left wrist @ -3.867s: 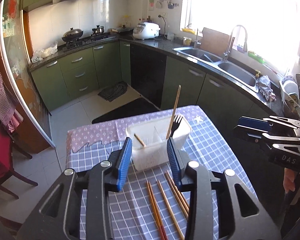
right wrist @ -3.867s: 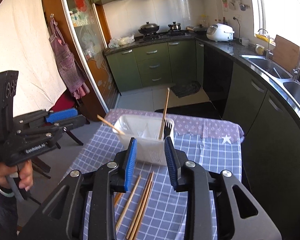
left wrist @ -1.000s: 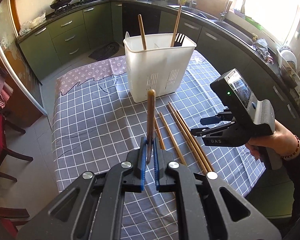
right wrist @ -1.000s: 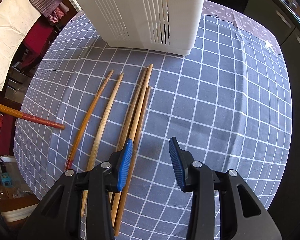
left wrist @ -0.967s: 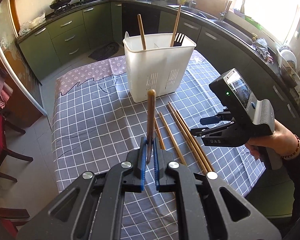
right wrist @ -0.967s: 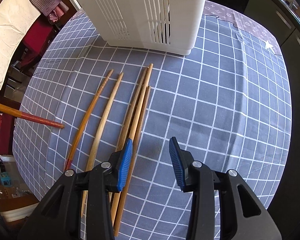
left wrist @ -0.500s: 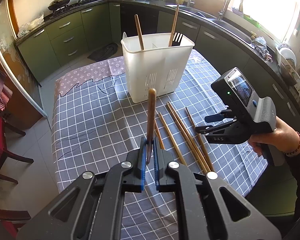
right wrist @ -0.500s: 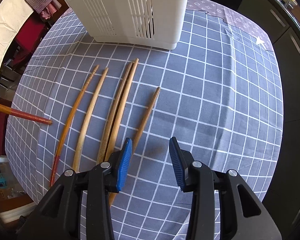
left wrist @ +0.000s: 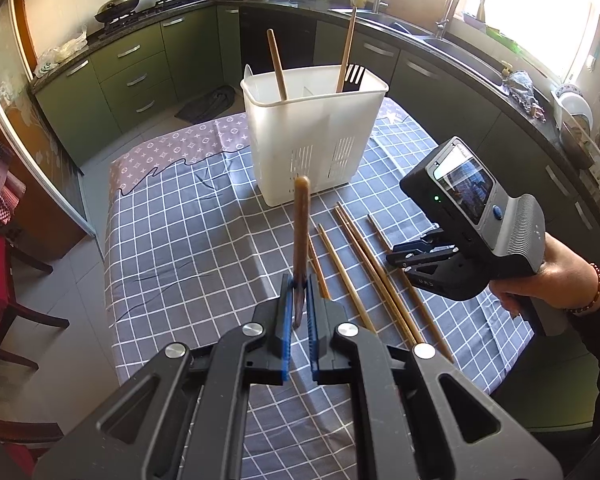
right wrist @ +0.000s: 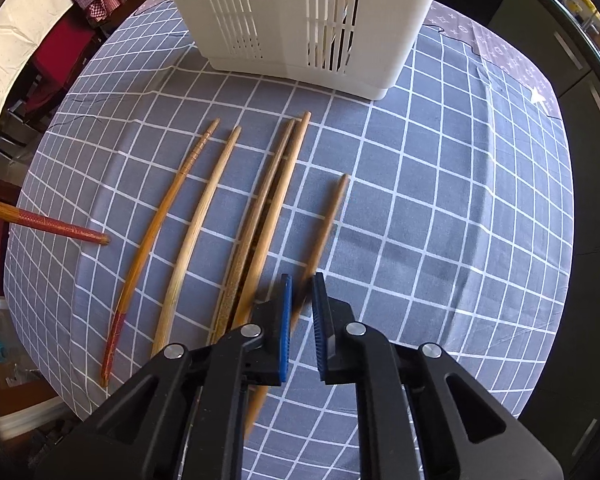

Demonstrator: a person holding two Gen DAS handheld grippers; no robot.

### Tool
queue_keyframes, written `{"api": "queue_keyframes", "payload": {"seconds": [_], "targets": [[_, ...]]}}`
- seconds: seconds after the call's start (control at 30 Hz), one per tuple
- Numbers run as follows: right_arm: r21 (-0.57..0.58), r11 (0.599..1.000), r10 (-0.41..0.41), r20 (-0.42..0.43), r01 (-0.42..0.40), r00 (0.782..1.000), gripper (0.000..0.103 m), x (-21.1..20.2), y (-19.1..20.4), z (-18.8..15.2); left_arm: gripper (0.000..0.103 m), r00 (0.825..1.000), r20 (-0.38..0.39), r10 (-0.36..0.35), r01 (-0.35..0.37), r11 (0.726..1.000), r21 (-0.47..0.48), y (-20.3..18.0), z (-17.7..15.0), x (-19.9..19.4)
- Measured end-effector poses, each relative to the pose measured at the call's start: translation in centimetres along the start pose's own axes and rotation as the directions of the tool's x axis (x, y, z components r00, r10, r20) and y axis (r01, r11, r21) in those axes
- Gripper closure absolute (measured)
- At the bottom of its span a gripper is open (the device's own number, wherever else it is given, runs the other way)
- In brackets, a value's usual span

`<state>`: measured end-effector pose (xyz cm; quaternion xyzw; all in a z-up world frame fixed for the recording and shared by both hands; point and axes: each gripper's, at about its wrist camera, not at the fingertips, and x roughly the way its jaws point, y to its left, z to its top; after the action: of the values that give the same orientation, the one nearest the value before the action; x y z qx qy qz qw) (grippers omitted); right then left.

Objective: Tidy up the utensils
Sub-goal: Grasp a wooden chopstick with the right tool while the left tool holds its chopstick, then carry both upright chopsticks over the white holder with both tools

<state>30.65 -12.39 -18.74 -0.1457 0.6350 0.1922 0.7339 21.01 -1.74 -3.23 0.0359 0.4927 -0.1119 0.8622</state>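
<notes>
Green kitchen cabinets (left wrist: 140, 68) surround a tabletop (left wrist: 188, 232) covered with a grey checked cloth. At the far part of the cloth stands a white utensil holder (left wrist: 314, 140) with slotted walls; two wooden chopsticks (left wrist: 277, 65) and a black fork (left wrist: 355, 76) stand upright in it. Nearer, loose chopsticks (right wrist: 204, 216) lie side by side on the cloth, roughly parallel, tips toward the holder. The left gripper (left wrist: 299, 312) is clamped on a dark brown chopstick (left wrist: 301, 240), which rises between its blue pads and points toward the holder, clear of the cloth. In the right wrist view this chopstick's red-wrapped end (right wrist: 56, 227) shows at the left edge. The right gripper (right wrist: 300, 312) is low over the cloth, its pads narrowed around the near end of the rightmost chopstick (right wrist: 326, 224); that chopstick is blurred, and whether the pads actually press on it cannot be told.
</notes>
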Motion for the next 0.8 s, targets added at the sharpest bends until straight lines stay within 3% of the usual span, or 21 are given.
{"api": "queue_keyframes", "payload": {"seconds": [0.13, 0.3, 0.47, 0.67, 0.8], "targets": [[0.003, 1.0, 0.024, 0.028, -0.024, 0.999, 0.096, -0.6, -0.8, -0.7, 0.096, 1.0, -0.001, 0.001, -0.001, 1.0, -0.002, 0.1, 0.1, 0.0], [-0.001, 0.997, 0.074, 0.141, -0.075, 0.987, 0.096, -4.5, -1.6, -2.3, 0.096, 1.0, -0.004, 0.005, -0.005, 1.0, 0.002, 0.1, 0.2, 0.1], [-0.026, 0.99, 0.141, 0.301, -0.139, 0.943, 0.096, -10.4, -2.0, -5.3, 0.096, 1.0, -0.004, 0.006, -0.006, 1.0, 0.0, 0.2, 0.2, 0.2], [-0.041, 0.994, 0.104, 0.489, -0.097, 0.866, 0.097, -16.6, -1.8, -9.8, 0.096, 1.0, -0.005, 0.008, -0.008, 1.0, 0.003, -0.1, 0.3, 0.1], [-0.031, 0.996, 0.09, 0.516, -0.087, 0.852, 0.097, -17.8, -2.3, -11.3, 0.096, 1.0, -0.005, 0.014, -0.014, 1.0, 0.005, -0.2, 0.4, 0.2]]}}
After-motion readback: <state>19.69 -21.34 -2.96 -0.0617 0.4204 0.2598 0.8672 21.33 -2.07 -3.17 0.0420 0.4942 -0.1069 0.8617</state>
